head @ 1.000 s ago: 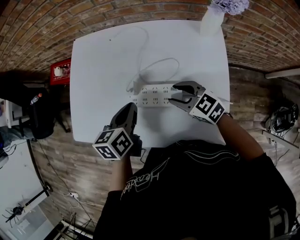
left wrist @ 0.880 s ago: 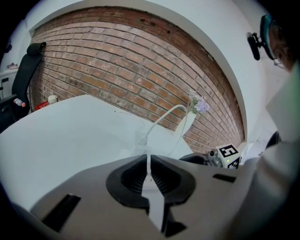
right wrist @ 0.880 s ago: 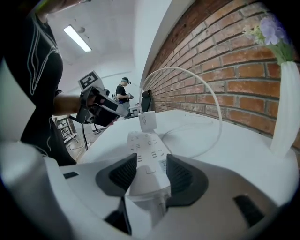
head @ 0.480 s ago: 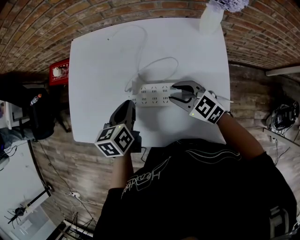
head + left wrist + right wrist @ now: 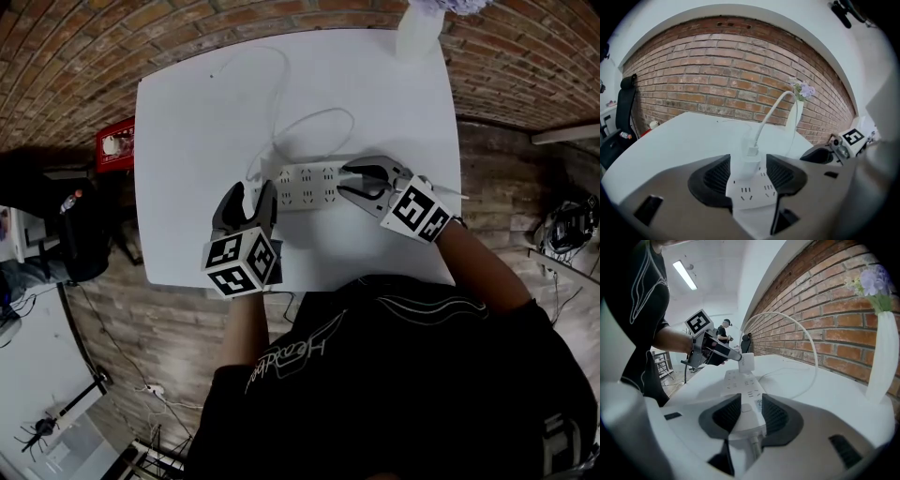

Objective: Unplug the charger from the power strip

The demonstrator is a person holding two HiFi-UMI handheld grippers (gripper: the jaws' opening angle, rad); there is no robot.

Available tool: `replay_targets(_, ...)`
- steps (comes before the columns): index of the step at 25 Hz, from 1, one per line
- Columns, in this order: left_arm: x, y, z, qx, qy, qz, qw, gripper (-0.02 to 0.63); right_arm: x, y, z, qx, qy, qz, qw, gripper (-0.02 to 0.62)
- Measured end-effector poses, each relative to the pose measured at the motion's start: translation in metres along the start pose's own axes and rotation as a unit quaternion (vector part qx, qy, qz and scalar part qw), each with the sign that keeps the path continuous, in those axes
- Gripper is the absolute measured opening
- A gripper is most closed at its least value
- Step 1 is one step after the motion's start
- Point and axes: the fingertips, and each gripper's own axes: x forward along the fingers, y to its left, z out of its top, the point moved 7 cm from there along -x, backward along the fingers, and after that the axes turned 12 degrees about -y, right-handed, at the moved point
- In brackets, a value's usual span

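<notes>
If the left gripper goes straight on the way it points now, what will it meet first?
Most likely the white charger, plugged upright in the power strip. It stands between the jaws of the left gripper, which have just been opening and seem not to press it.

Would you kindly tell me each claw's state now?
Left claw: just opened, charger between, ungripped.
Right claw: just closed onto the power strip.
</notes>
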Motion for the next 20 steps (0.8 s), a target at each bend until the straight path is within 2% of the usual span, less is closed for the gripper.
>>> replay_targets(10,0.027,-0.003,0.001,0.078,-0.019,0.04,0.996,0.216,0.0,0.001,-0.003,-0.005,-0.01,-0.008,1.0,0.117)
replay_targets(20,0.038,-0.005,-0.005,0.09,-0.022,0.053,0.9943,0.143,0.0,0.002,-0.002,-0.009,-0.011,-0.01,1.0,0.117)
